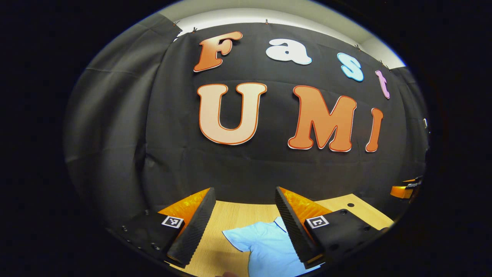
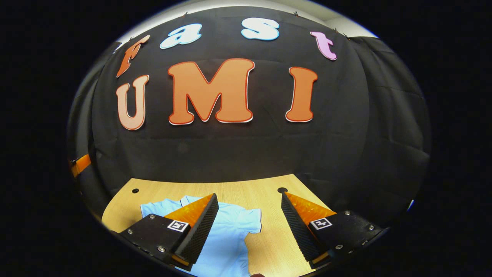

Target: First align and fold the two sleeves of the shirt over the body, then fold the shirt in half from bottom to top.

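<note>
shirt (image 1: 269, 250) lies flat on the wooden table (image 1: 238, 215), light blue, short-sleeved, with a collar toward the booth wall. both sleeves lie spread out to the sides, not folded over the body.

left gripper (image 1: 244, 200) raised above the table, jaws wide apart, nothing between them. in the left gripper view one sleeve (image 1: 236, 236) shows in the gap between the fingers, pointing out over bare wood; the shirt body runs under the finger on the right of that view. part of the other gripper shows far off at the right edge (image 1: 405, 189).

right gripper (image 2: 250, 204) also raised, jaws wide apart, holding nothing. in the right gripper view the other sleeve (image 2: 250, 221) sits between the fingers; the finger on the left of that view overlaps the shirt's chest and collar area. two round holes in the tabletop near the far edge, one (image 2: 282, 190) just past the fingertip on the right, one (image 2: 135, 190) beyond the opposite sleeve.

neither gripper touches the cloth.
</note>
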`<state>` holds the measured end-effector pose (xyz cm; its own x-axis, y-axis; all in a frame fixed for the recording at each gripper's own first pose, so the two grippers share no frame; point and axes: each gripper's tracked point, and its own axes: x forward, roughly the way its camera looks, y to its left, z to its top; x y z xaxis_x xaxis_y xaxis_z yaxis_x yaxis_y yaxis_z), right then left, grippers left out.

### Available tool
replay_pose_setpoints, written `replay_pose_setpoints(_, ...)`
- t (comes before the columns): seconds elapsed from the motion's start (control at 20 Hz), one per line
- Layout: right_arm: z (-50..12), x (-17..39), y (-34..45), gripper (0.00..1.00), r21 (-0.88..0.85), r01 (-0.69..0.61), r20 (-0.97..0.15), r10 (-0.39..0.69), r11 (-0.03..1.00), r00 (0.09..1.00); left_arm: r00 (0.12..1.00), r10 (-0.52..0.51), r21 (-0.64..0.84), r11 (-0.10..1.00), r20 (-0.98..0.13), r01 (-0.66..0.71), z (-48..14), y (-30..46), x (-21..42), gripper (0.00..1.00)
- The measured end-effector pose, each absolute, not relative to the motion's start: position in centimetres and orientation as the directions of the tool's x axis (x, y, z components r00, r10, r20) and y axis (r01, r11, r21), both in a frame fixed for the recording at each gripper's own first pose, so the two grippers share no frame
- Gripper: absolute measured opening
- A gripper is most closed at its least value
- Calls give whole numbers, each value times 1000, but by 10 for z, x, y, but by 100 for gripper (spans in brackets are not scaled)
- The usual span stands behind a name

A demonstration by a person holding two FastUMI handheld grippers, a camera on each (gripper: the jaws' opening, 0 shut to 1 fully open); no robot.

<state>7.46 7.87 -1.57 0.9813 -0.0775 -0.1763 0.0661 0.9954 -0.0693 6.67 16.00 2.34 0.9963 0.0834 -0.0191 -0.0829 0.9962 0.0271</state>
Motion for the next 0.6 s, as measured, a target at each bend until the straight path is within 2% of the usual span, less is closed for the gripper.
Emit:
replay_pose_setpoints(0.25,-53,132,59,99,-26,50,-375,-56,998,925,995,92,45,995,-24,-91,23,149,81,100)
replay_pose_setpoints(0.4,-72,162,44,99,-60,44,-464,-67,997,883,993,112,59,992,-28,-110,21,150,89,100)
replay_pose_setpoints(0.6,-113,194,42,99,-57,2,-624,-38,998,781,990,137,79,988,-25,-135,23,154,95,100)
